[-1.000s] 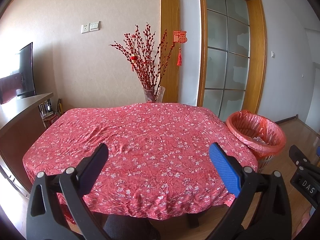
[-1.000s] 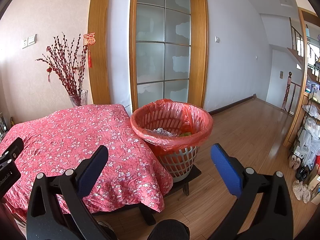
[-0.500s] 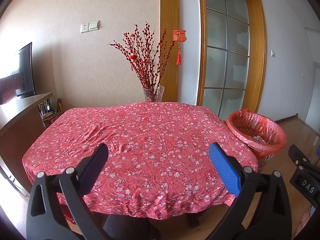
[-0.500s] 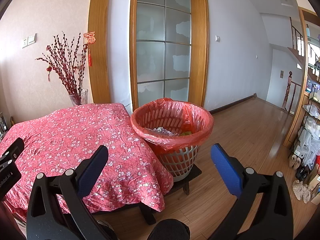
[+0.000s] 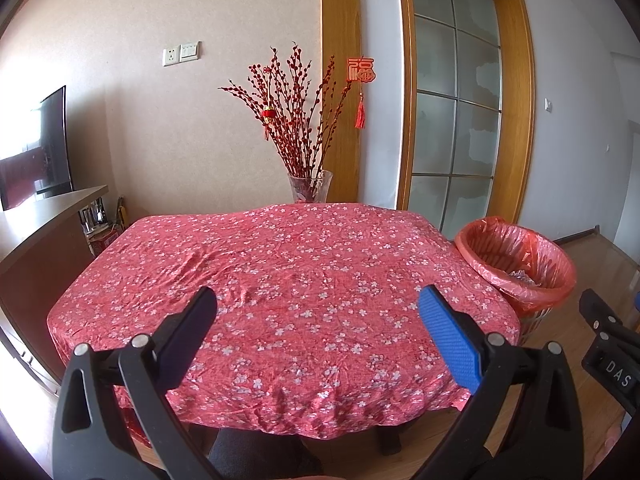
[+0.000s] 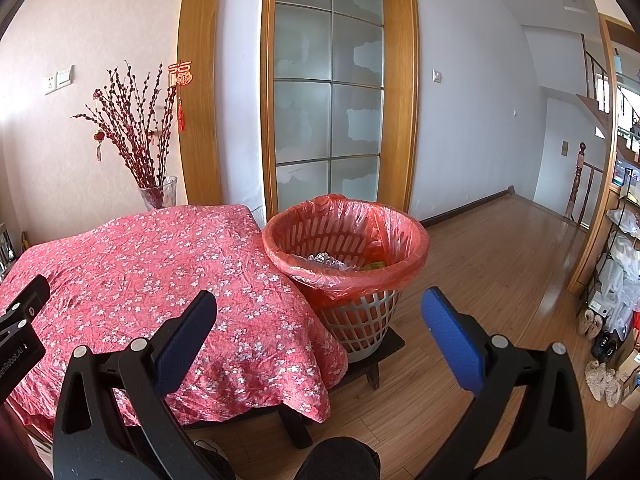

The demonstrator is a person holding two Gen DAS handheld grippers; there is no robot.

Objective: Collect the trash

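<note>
at two o'clock from the left gripper [image 5: 316, 312], beside the table [image 5: 280, 272], sits the lined bin [image 6: 346, 252], trash inside. both left and right gripper [image 6: 318, 312] fingers spread, empty; collecting looks finished, next: scan for leftovers.

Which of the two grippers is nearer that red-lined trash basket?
The right gripper: the trash basket sits straight ahead of it. The left gripper faces the table, basket off to its right.
</note>
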